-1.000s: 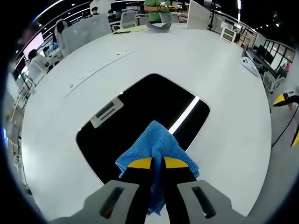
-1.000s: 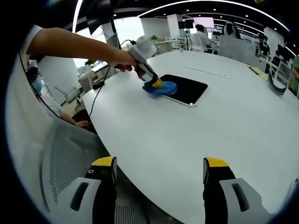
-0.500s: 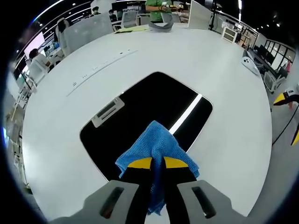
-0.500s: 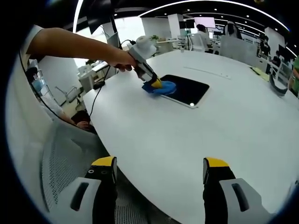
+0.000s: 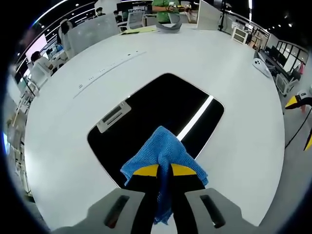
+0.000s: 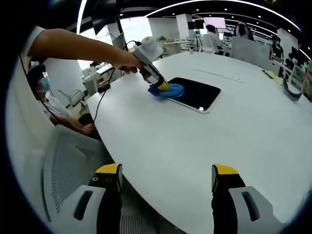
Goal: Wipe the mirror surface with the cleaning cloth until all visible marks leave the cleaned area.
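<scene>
The left claw [image 5: 164, 169] was clamped on the blue cleaning cloth [image 5: 163, 148], pressed to the near edge of the dark mirror [image 5: 161, 114] on the white tabletop [image 5: 234, 97]. No marks showed—most of the glass looked unwiped. The right claw [image 6: 165, 178] hung wide open, empty.

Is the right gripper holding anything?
No, the right gripper has its jaws apart with only white table between them.

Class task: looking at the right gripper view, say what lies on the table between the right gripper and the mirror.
Nothing: in the right gripper view, bare white table stretches from the right gripper to the mirror.
</scene>
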`<state>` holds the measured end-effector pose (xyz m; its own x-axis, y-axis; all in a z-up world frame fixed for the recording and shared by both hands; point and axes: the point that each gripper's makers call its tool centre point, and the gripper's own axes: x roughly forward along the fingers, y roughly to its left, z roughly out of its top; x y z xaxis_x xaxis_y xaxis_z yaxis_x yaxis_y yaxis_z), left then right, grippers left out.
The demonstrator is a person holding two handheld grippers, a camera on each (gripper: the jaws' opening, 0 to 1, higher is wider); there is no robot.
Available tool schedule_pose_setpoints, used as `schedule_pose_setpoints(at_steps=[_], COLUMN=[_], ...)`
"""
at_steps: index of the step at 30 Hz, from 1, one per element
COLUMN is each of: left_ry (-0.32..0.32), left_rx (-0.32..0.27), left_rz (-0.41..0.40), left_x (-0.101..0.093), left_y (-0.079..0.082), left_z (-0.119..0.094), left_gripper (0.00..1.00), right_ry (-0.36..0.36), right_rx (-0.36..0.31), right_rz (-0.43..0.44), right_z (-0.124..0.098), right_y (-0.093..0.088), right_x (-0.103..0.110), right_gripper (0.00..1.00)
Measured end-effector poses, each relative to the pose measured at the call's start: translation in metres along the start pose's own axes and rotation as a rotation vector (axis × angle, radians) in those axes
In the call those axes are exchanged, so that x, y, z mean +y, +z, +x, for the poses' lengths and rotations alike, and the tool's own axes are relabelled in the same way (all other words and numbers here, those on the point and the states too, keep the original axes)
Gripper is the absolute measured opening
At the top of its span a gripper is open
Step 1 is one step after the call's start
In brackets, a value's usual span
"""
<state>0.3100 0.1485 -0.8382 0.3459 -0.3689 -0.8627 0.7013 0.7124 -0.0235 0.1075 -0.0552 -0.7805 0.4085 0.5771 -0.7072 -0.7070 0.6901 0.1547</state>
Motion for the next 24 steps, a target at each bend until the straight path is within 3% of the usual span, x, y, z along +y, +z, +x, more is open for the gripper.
schedule_pose_setpoints(at_steps=[9,24], left_ry=[-0.001,0.0], left_rx=[-0.005,-0.017], left_rz=[0.003,-0.006], left_x=[0.0007,0.0006], left_y=[-0.0009,-0.002], left_z=[-0.0007,-0.0013], left_gripper=[0.06,0.06], right_ry=[-0.004,0.007], right_rx=[-0.003,0.012], right_rz=[-0.008,-0.003], right_z=[-0.0003,0.0029], right_y=[0.0046,-0.0025], right_x=[-0.0004,0.0042], right_gripper=[0.73,0.73])
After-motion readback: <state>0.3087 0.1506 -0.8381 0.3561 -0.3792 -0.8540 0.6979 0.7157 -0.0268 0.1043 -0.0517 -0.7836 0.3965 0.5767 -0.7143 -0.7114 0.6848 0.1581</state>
